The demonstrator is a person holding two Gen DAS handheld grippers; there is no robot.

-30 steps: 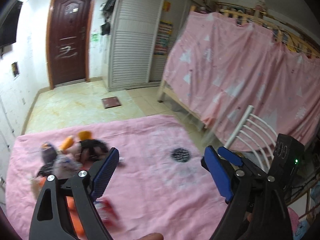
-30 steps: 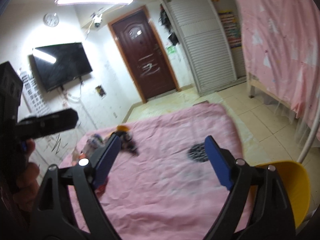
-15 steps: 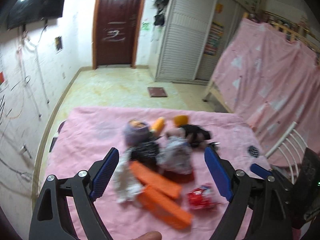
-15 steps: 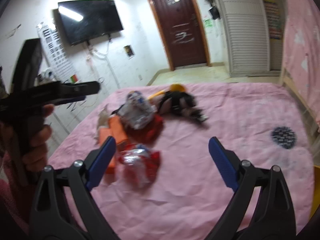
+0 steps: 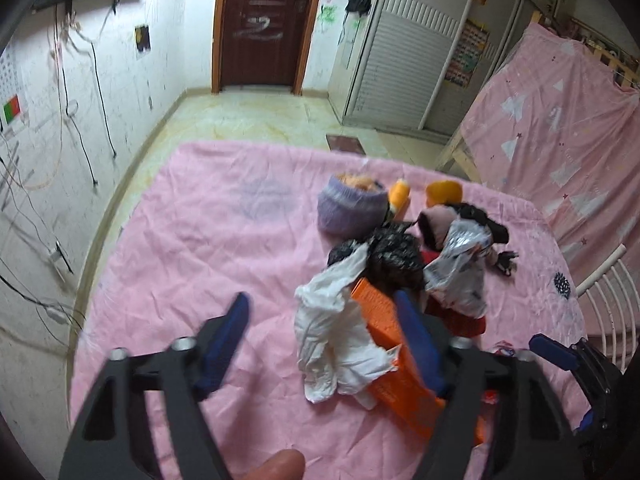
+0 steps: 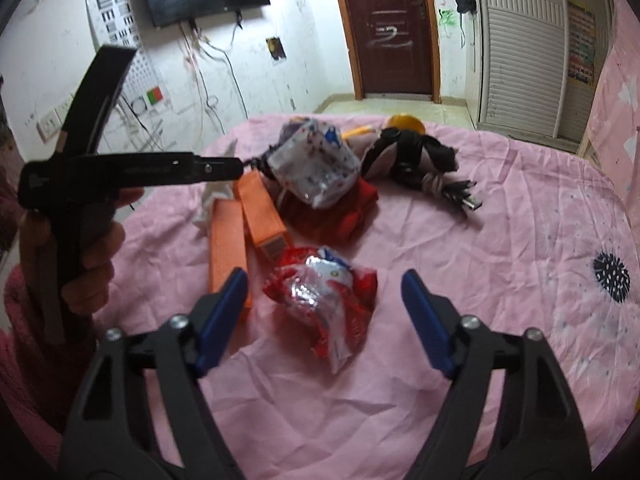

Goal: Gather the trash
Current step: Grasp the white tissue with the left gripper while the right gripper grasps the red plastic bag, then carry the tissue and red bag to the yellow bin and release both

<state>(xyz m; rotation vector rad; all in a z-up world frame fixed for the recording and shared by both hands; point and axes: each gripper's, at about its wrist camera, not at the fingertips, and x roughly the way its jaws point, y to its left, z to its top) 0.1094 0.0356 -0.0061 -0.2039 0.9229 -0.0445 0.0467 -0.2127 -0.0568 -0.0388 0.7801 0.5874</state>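
A pile of trash lies on the pink table cloth: a crumpled white paper, two orange boxes, a silver printed wrapper and a red foil wrapper. My left gripper is open and empty, hovering above the white paper and an orange box. My right gripper is open and empty, its blue pads either side of the red foil wrapper, above it. The left gripper also shows in the right wrist view.
A purple knit hat, orange cups and a dark cloth bundle with cables lie behind the trash. A white chair stands at the table's right edge. Pink curtain at right; door beyond.
Both grippers have swung left and down toward the trash pile. The left one now hovers by the white paper, the right one over the red wrapper. Both stay open.
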